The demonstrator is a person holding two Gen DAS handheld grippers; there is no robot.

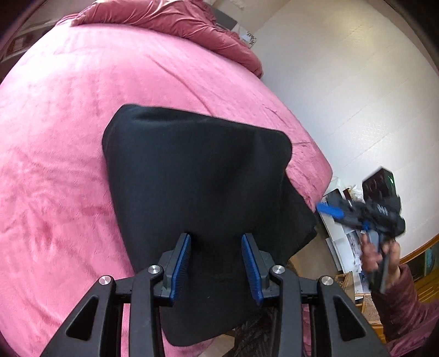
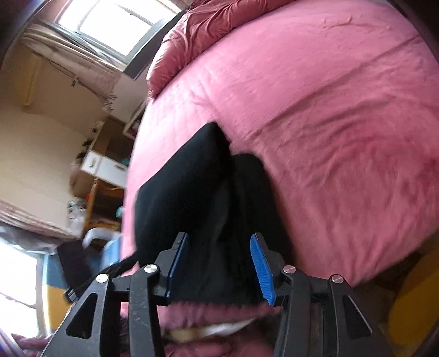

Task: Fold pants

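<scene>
Black pants (image 1: 192, 175) lie folded into a thick rectangle at the near corner of a pink bed (image 1: 60, 115), one end hanging over the edge. My left gripper (image 1: 216, 241) is open above the near end of the pants, holding nothing. My right gripper (image 1: 329, 211) shows blurred in the left wrist view, off the bed's right side, held in a hand. In the right wrist view the right gripper (image 2: 219, 244) is open over the pants (image 2: 192, 186), which lie on the bed (image 2: 329, 109), and it holds nothing.
A crumpled dark pink duvet (image 1: 170, 19) lies at the far end of the bed. White floor (image 1: 356, 82) runs along the bed's right side, with boxes and papers (image 1: 340, 236) near the corner. Shelves and a window (image 2: 109, 24) stand beyond the bed.
</scene>
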